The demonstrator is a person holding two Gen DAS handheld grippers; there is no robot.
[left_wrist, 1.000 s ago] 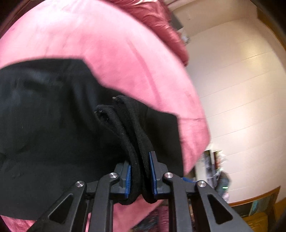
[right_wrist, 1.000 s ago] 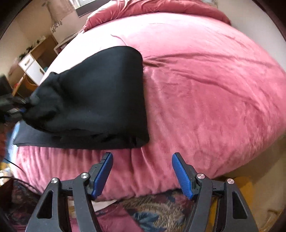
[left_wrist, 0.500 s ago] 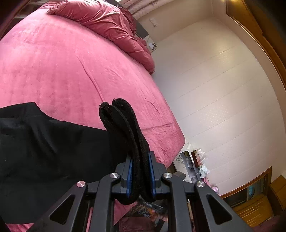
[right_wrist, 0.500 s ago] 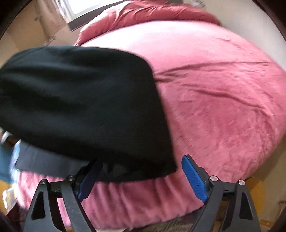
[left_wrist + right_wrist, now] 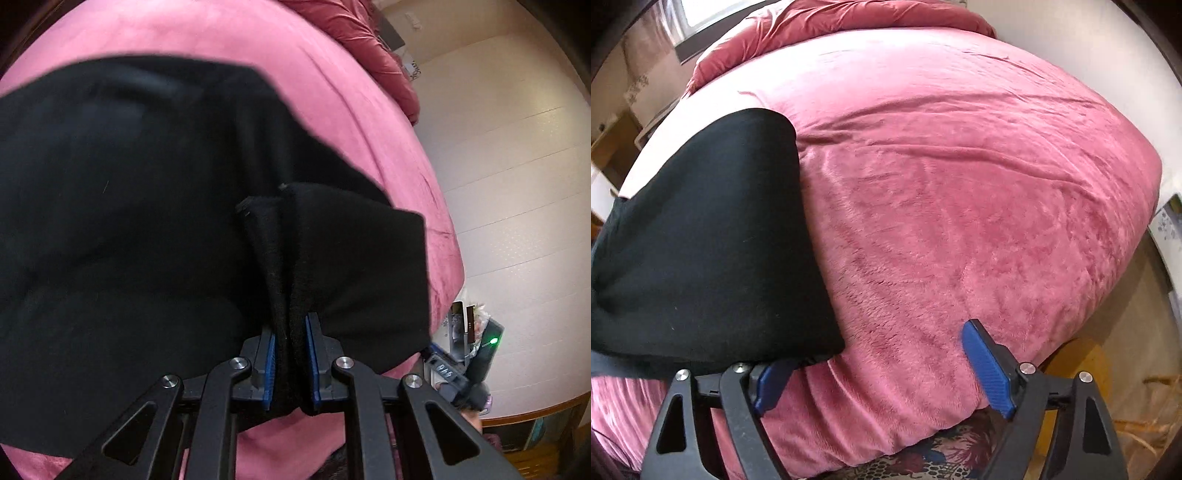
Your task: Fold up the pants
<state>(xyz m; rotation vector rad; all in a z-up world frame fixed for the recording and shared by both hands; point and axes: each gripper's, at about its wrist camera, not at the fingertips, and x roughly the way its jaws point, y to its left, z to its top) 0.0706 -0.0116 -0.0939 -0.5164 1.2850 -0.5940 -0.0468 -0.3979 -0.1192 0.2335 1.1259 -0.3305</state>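
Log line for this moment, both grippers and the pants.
left gripper: shut on pants | right gripper: open, jaws just widened, nothing gripped | pants: folded on pink bedspread

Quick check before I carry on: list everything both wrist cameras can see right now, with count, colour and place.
black fabric pants: one, black, lying folded on the near part of the bed, one bunched edge pinched in the left tongs.
pink plush bed cover: one, pink, spread over the whole bed.
rumpled dark pink quilt: one, dark pink, heaped at the far end of the bed.
patterned floral rug: one, dark with flowers, on the floor below the bed's near edge.
cream wall: one, cream, beside the bed in the left wrist view.
left tongs: one, black with blue pads, shut on the pants edge.
right tongs: one, black with blue pads, open, just been widening, beside the pants' corner, only bed cover between the pads.
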